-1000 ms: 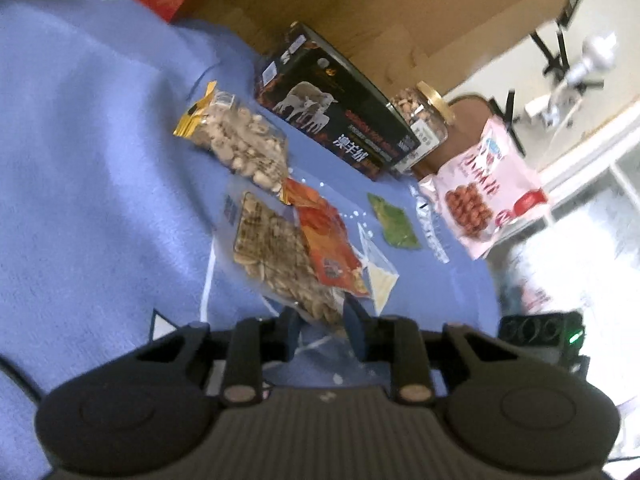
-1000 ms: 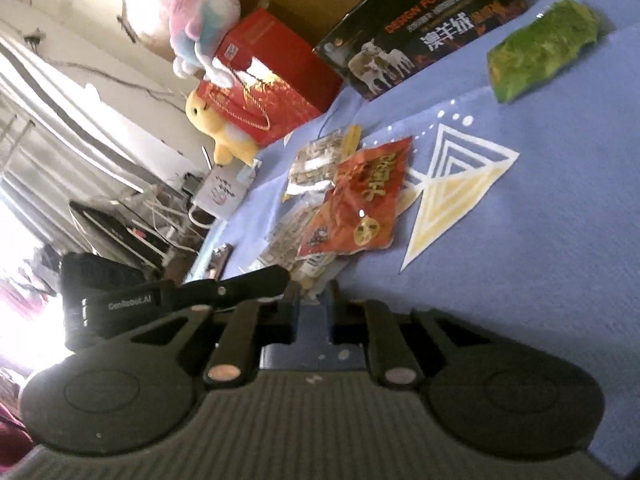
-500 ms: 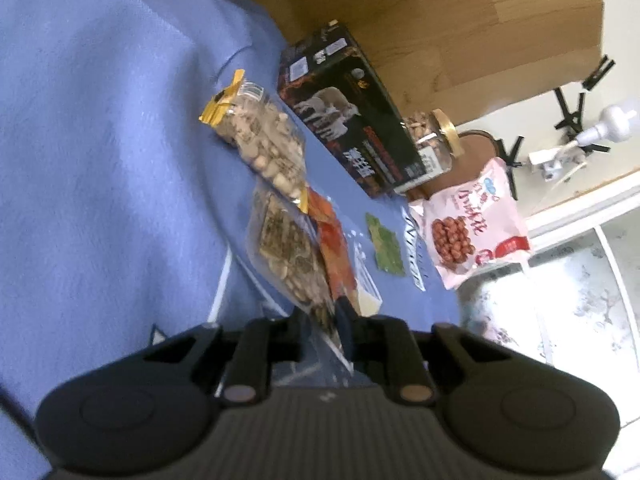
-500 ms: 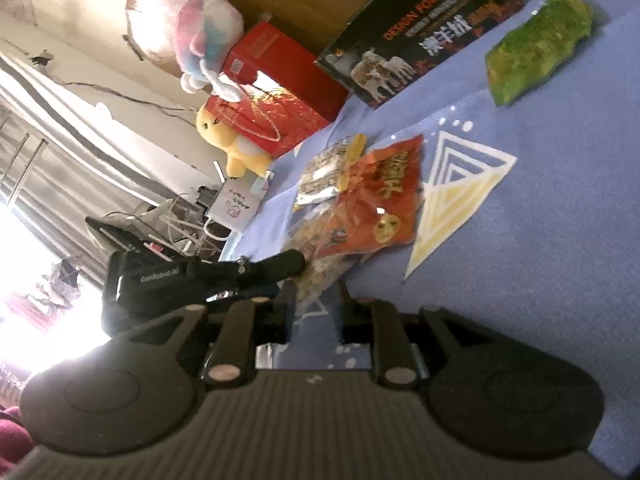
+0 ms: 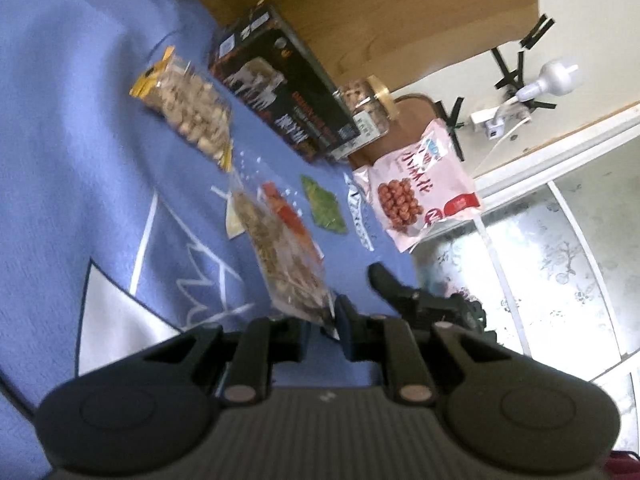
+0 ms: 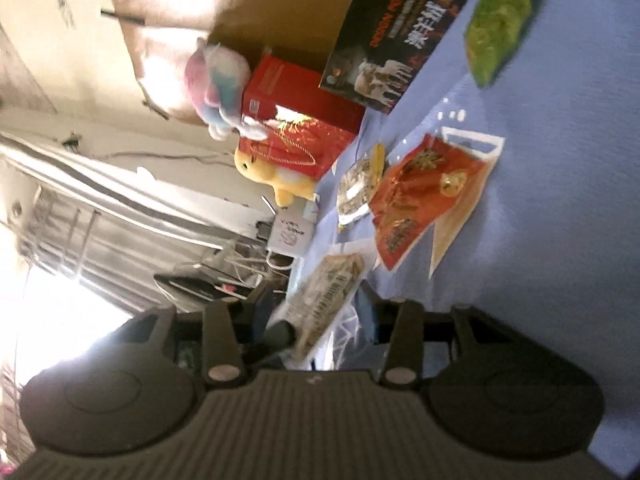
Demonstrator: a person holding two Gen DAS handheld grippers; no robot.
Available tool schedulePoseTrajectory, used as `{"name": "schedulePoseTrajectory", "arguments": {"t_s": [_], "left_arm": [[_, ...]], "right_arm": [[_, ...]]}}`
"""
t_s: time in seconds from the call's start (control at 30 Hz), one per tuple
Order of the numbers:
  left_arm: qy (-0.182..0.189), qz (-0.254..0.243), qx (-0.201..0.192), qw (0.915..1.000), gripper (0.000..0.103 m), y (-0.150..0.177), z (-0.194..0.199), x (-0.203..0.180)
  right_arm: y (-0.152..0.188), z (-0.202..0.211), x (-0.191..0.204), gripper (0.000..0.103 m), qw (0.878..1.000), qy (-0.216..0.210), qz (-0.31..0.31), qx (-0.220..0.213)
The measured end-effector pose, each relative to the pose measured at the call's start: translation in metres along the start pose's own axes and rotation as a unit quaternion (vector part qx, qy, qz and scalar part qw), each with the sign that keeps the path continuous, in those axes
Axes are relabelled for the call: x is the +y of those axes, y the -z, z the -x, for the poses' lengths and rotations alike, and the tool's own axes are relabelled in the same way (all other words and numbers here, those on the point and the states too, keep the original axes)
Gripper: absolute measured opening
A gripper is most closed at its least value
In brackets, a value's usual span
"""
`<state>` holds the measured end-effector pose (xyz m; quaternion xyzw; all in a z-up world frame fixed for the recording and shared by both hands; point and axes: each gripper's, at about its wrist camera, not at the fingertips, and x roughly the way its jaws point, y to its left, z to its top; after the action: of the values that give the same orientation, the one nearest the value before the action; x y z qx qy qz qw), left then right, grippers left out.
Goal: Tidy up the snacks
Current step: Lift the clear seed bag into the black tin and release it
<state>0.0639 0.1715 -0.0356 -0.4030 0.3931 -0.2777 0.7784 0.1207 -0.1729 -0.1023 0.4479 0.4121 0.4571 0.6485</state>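
Left wrist: claw [image 5: 322, 326] hides nut bag's [image 5: 280, 256] corner.

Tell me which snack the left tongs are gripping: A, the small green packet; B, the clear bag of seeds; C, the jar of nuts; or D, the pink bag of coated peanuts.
B: the left tongs are closed on a corner of the clear bag of seeds, lifted off the blue cloth.

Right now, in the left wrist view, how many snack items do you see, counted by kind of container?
Bags and packets: 6 (nut bag, seed bag, red packet, green packet, pink bag, pale yellow packet)
Boxes: 1 (black box)
Jars: 1 (glass jar)
Total: 8
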Motion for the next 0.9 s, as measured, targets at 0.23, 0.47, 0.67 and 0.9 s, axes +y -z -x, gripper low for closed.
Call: {"name": "schedulePoseTrajectory", "arguments": {"t_s": [0.23,0.47,0.67,0.9], "left_arm": [[-0.024,0.015,0.01,0.9995,0.037,0.003,-0.007,0.013],[-0.026,0.021,-0.013,0.9994,0.041,-0.005,0.004,0.017],[-0.016,0.01,-0.003,0.9998,0.018,-0.005,-0.004,0.011],[-0.015,-0.047,-0.021,0.9986,0.019,-0.021,0.011,-0.022]], "right_arm": [[-0.003,-0.001,0.002,0.047,1.0,0.002,0.002,0.009],[-0.003,-0.007,0.006,0.045,0.999,0.017,0.029,0.021],[0.0,-0.014,0.014,0.034,0.995,0.056,0.071,0.034],[-0.01,-0.015,0.034,0.032,0.994,0.025,0.106,0.029]]}}
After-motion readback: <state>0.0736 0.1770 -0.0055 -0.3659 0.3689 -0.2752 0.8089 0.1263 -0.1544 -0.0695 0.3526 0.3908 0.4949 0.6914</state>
